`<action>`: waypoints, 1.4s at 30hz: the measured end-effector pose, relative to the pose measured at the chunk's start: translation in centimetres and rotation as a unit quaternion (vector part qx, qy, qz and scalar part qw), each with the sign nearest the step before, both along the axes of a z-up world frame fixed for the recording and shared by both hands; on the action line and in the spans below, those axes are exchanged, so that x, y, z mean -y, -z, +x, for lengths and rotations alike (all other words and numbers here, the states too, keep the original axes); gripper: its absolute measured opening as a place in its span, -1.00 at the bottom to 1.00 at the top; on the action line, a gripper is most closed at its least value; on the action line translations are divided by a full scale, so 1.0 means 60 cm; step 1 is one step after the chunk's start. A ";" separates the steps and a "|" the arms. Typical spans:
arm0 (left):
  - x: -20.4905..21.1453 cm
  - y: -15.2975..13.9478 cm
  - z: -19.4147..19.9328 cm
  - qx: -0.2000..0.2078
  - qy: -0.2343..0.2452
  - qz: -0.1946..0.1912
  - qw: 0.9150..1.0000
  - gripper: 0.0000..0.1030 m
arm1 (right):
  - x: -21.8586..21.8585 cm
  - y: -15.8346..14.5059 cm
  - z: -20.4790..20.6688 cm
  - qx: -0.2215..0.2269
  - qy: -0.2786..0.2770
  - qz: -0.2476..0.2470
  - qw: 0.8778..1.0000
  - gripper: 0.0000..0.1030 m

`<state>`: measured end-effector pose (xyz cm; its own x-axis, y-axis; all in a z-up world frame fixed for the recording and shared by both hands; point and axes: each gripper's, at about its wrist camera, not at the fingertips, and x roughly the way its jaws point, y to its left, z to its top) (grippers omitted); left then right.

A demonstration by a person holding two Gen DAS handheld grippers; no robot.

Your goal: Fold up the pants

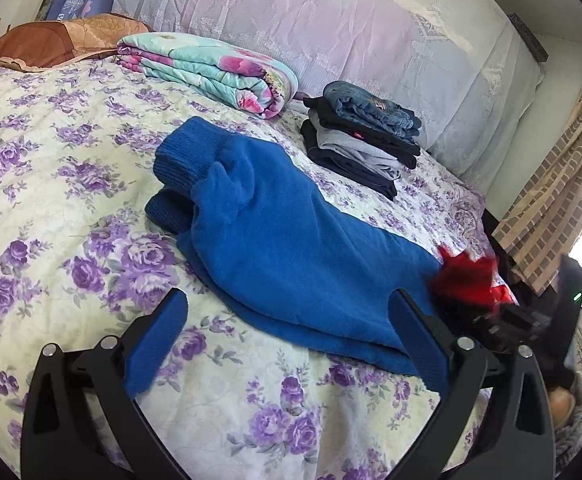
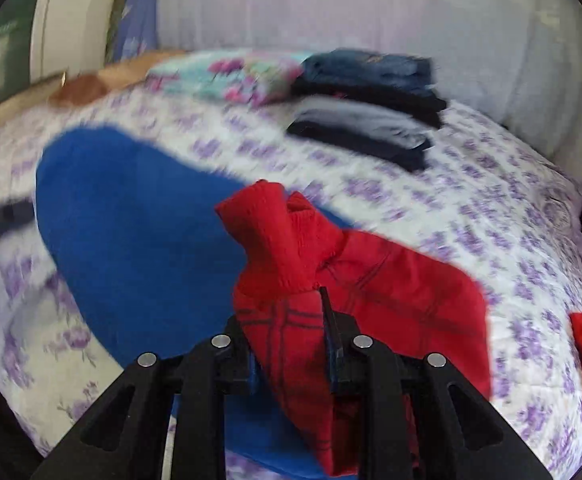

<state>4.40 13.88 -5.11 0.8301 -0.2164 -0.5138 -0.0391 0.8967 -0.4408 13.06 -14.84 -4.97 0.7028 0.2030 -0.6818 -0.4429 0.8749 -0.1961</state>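
Blue fleece pants [image 1: 275, 236] lie on the floral bedspread [image 1: 51, 184], cuffs toward the far left. Their waist end is red with dark lines [image 2: 391, 280]. My left gripper [image 1: 291, 312] is open and empty, hovering over the near edge of the pants. My right gripper [image 2: 287, 320] is shut on the red waist part and holds it bunched and lifted over the blue legs [image 2: 131, 240]. In the left wrist view the red cloth [image 1: 467, 280] and the right gripper [image 1: 531, 320] show blurred at the right.
A stack of folded dark and grey clothes [image 1: 367, 136] sits behind the pants, also in the right wrist view [image 2: 371, 108]. A folded floral blanket [image 1: 211, 68] and a brown pillow [image 1: 51, 44] lie at the back. A curtain [image 1: 555, 200] hangs at the right.
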 end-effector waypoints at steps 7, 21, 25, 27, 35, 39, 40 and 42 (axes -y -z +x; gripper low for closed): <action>0.006 0.003 -0.001 0.005 0.002 0.019 1.000 0.91 | -0.013 0.003 -0.037 -0.008 -0.044 -0.031 0.999 0.15; 0.012 0.005 -0.001 -0.002 0.007 0.040 0.999 0.91 | 0.043 -0.063 0.044 -0.016 0.035 0.090 0.995 0.29; 0.014 0.006 0.001 -0.004 0.008 0.045 0.999 0.91 | 0.007 0.017 0.051 -0.073 0.016 0.056 0.996 0.39; 0.018 0.007 0.003 -0.005 0.007 0.055 0.998 0.91 | 0.015 0.013 0.058 -0.084 0.019 0.073 0.994 0.39; 0.012 0.006 0.005 -0.009 0.009 0.046 0.999 0.91 | 0.011 -0.030 -0.007 -0.029 -0.017 0.065 0.997 0.53; 0.017 0.007 0.003 -0.003 0.009 0.056 0.998 0.91 | 0.000 0.033 0.006 -0.076 -0.021 0.049 0.996 0.74; 0.018 0.006 0.004 -0.004 0.010 0.060 0.998 0.91 | 0.005 0.022 0.002 -0.075 -0.017 0.060 0.995 0.71; 0.018 0.005 0.004 -0.008 0.014 0.061 0.998 0.91 | 0.025 -0.011 -0.020 -0.045 -0.024 0.094 0.994 0.71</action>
